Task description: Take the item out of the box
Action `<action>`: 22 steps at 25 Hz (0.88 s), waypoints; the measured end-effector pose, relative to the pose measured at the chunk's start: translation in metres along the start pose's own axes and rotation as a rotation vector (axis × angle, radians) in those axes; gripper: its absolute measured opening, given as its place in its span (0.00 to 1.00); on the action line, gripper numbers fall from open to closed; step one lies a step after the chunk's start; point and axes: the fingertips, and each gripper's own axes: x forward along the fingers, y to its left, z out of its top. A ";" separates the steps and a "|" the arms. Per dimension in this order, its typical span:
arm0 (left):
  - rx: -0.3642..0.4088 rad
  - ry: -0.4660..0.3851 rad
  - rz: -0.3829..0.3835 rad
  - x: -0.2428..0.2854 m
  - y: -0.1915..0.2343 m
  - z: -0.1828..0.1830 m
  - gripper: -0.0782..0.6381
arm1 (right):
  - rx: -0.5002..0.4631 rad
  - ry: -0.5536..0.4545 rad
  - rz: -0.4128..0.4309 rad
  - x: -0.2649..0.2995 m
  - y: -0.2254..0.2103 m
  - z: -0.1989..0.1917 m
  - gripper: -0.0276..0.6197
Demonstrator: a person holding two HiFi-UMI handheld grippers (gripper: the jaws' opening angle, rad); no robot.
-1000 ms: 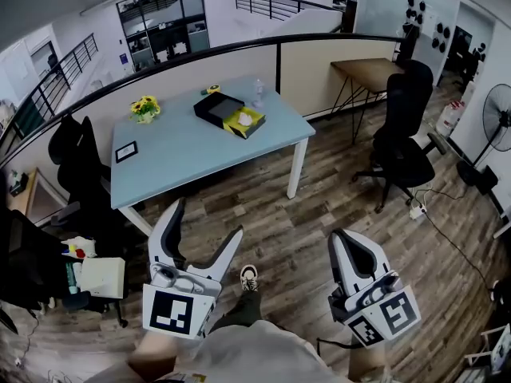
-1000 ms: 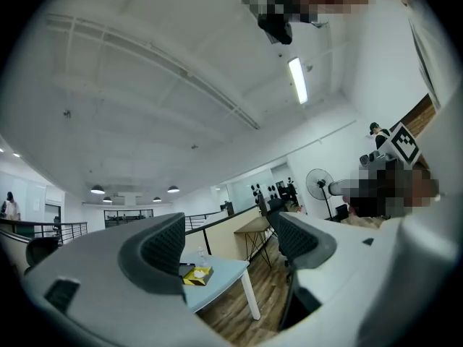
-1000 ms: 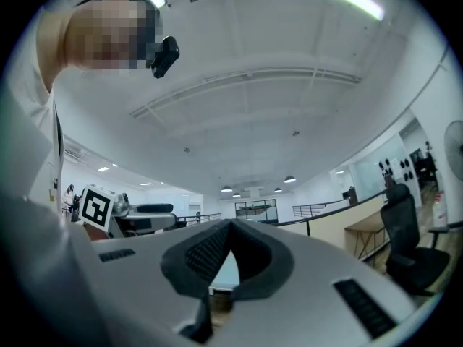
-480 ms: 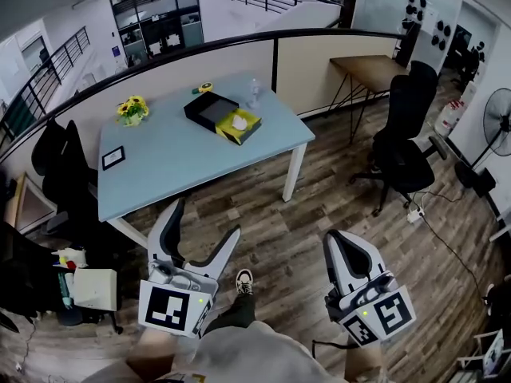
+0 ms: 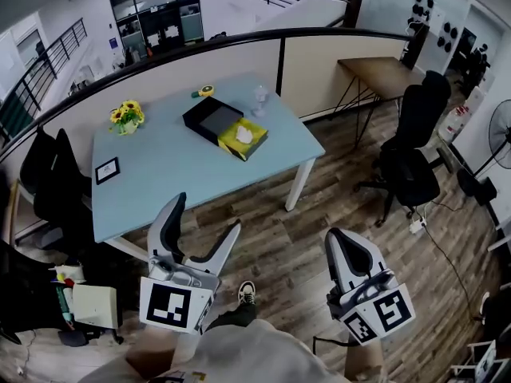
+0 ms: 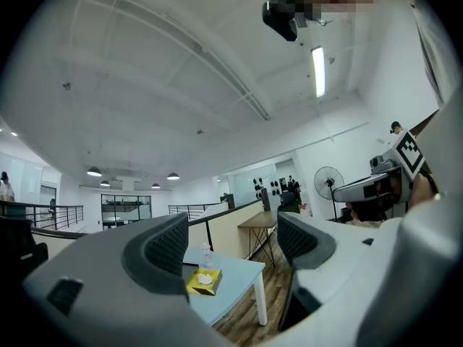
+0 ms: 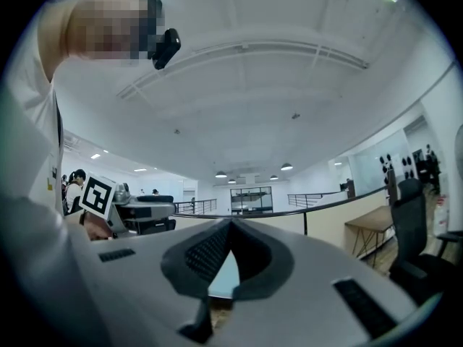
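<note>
An open yellow box holding a white item lies on the far side of a light blue table. Its black lid lies beside it. Both grippers hang low over the wooden floor, well short of the table. My left gripper is open with nothing between its jaws. The left gripper view shows the yellow box far off between the jaws of the left gripper. My right gripper is shut and empty. In its own view, the jaws of the right gripper meet at the tips.
On the table are yellow flowers, a small dark frame, a yellow tape roll and a clear bottle. Black office chairs stand at right, another chair at left. A wooden desk is behind.
The table and box sit a little lower and larger in the head view, so I have come slightly nearer. Both grippers keep their poses and states.
</note>
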 end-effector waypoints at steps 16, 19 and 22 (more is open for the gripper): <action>-0.019 0.033 -0.008 0.117 0.112 -0.043 0.64 | 0.042 0.032 0.042 0.179 -0.037 -0.014 0.05; -0.014 0.035 -0.011 0.132 0.119 -0.048 0.64 | 0.044 0.034 0.028 0.192 -0.050 -0.017 0.05; -0.025 0.034 0.007 0.148 0.128 -0.053 0.64 | 0.050 0.046 0.018 0.204 -0.065 -0.023 0.05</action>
